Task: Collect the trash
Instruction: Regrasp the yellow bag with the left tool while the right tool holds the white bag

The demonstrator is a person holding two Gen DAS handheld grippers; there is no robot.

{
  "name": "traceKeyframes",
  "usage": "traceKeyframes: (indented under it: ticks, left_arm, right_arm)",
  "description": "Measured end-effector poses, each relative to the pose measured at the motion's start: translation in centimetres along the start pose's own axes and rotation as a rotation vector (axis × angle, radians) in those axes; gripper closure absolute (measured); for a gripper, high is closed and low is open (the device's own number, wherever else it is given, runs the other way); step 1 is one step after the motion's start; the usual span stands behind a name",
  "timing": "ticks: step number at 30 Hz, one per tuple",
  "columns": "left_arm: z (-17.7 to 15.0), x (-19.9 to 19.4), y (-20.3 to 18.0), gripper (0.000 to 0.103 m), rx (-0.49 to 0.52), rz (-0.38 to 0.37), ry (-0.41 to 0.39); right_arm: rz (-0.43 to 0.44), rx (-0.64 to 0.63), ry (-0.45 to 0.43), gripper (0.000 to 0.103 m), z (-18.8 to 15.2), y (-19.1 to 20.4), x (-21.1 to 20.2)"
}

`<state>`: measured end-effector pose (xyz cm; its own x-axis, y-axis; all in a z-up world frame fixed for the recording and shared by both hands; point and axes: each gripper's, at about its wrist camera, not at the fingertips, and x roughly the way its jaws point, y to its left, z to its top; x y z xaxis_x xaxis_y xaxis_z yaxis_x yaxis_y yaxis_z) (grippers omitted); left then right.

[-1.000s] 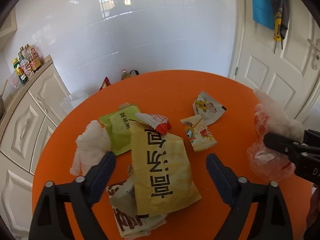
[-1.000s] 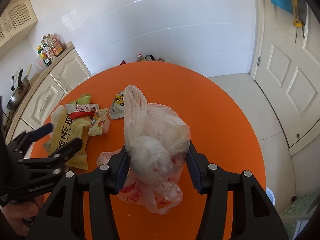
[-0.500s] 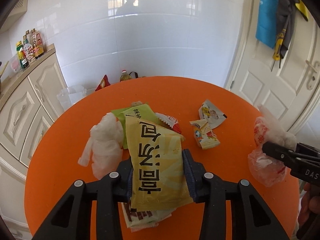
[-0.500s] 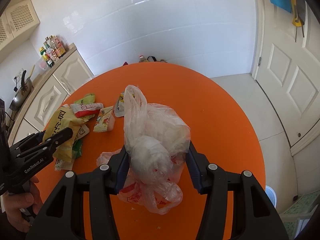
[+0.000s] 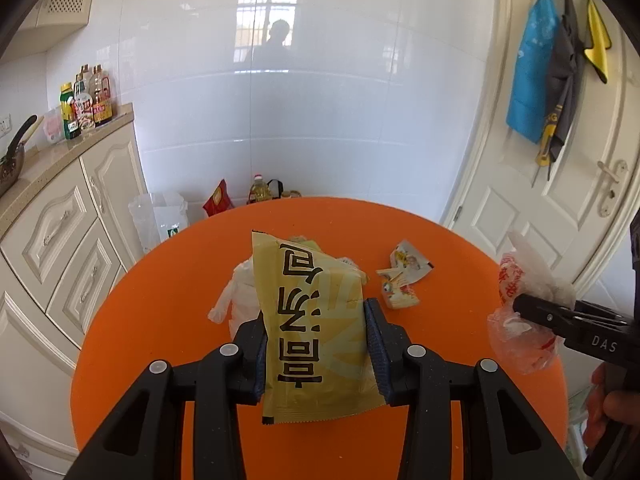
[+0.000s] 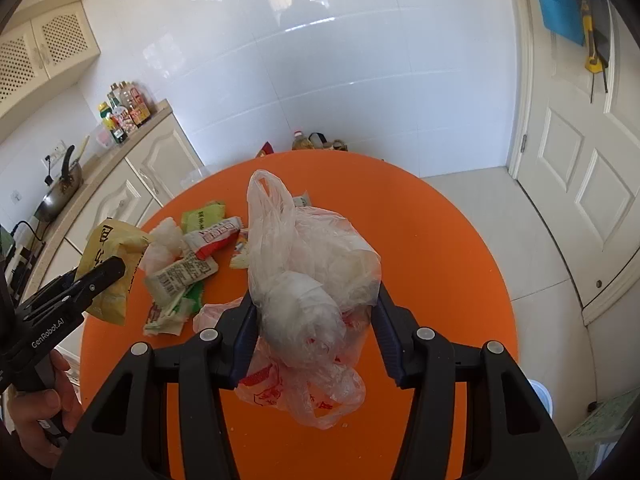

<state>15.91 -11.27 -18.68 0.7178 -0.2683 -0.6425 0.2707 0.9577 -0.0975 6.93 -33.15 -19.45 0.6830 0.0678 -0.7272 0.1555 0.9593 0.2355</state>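
My left gripper [image 5: 316,344] is shut on a yellow snack bag [image 5: 312,320] with black characters and holds it lifted above the round orange table [image 5: 168,320]; the bag also shows in the right wrist view [image 6: 108,256]. My right gripper [image 6: 314,336] is shut on a clear plastic bag [image 6: 308,280] with red print, stuffed with white trash, and it shows in the left wrist view [image 5: 520,320] at the right. Loose wrappers [image 6: 192,268] and white crumpled plastic [image 5: 240,300] lie on the table between the grippers.
Two small torn wrappers [image 5: 402,280] lie right of centre. Cream cabinets [image 5: 60,240] with bottles [image 5: 86,100] stand at the left. A white door [image 5: 560,220] is at the right. Bags and an oil bottle [image 5: 258,190] sit on the floor behind the table.
My left gripper closed on the yellow snack bag and raised it off the pile of wrappers. The right gripper kept its hold on the plastic bag and barely moved.
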Motion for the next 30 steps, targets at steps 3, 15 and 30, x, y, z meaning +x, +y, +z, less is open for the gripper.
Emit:
traceKeyframes:
  ticks: [3, 15, 30]
  left_arm:
    - [-0.4, -1.6, -0.8, 0.066, 0.01, -0.005, -0.028]
    - [-1.8, -8.4, -4.1, 0.067, 0.063, -0.072, -0.129]
    - [-4.1, -12.1, -8.6, 0.079, 0.16, -0.215, -0.146]
  right_arm:
    - [0.002, -0.009, -0.018, 0.05, 0.0, 0.6, -1.1]
    - [0.0, -0.02, -0.124, 0.05, 0.5, 0.8, -7.1]
    - [-0.077, 0.038, -0.255, 0.05, -0.6, -3.6, -15.6]
